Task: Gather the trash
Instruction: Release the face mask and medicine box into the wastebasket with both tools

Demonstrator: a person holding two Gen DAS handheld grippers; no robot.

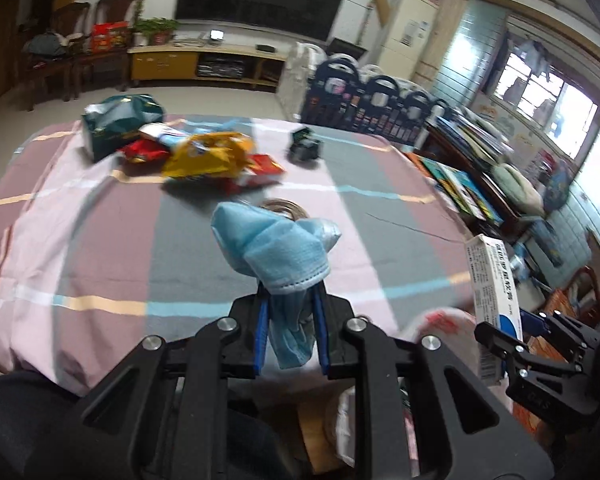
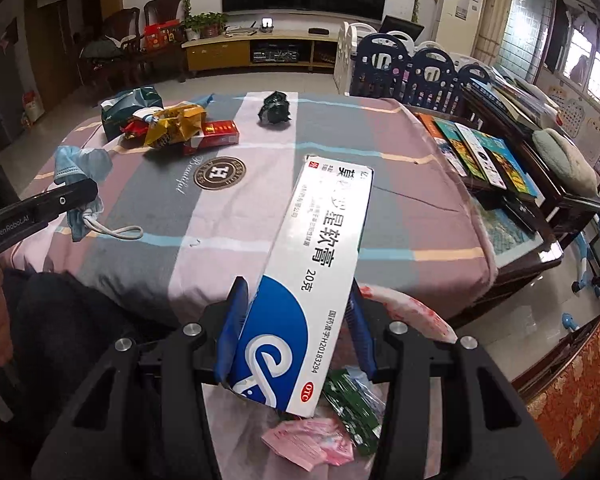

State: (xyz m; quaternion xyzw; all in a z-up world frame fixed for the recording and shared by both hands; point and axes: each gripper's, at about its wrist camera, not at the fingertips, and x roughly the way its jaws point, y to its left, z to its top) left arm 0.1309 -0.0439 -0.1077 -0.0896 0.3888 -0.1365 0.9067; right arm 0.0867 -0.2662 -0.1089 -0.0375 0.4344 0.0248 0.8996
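I am holding the left gripper point(image 1: 290, 312) with its blue fingers point(image 1: 262, 332) pinching a crumpled blue face mask point(image 1: 272, 240), which is hanging above the near half of the cloth-covered tabletop point(image 1: 100, 240); the right wrist view is showing the mask's white ear loop point(image 2: 116, 232) dangling below. I am holding the right gripper point(image 2: 296, 320) with its fingers clamping the lower end of a white-and-blue ointment box point(image 2: 308, 264), which is tilting up past the near tabletop edge. Under that gripper a white-and-red plastic bag point(image 2: 412, 312) is lying open, containing a green wrapper point(image 2: 352, 412) and a pink packet point(image 2: 312, 440). At the far end of the tabletop, a green pouch point(image 2: 128, 108), a yellow wrapper point(image 2: 172, 124) and a red carton point(image 2: 216, 136) are lying clustered together, with a dark crumpled wrapper point(image 2: 274, 108) sitting apart to their right.
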